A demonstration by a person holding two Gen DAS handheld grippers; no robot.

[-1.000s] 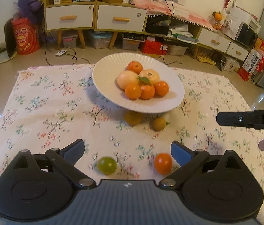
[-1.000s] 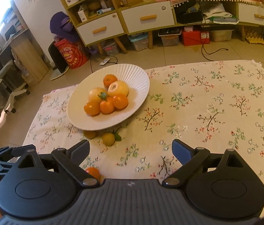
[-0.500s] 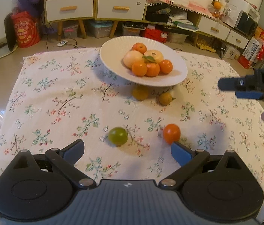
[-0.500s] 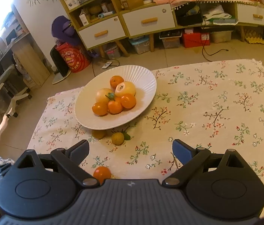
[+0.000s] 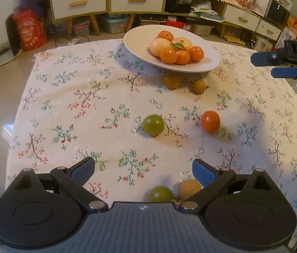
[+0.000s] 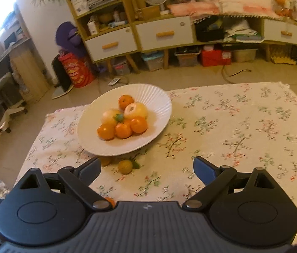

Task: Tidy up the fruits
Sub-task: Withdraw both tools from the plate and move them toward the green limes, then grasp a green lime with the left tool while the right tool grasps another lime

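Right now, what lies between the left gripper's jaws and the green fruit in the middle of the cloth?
In the left wrist view, only bare floral tablecloth lies between the left gripper and the green fruit.

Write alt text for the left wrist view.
Open left gripper over a floral tablecloth with six loose fruits, two of them green; beyond them, a white plate piled with oranges. The right gripper shows at the right edge.

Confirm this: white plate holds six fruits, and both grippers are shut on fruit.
Not quite. The white plate does hold six fruits, but the left gripper and right gripper are both open and empty; each wrist view shows its own fingers spread over bare cloth.
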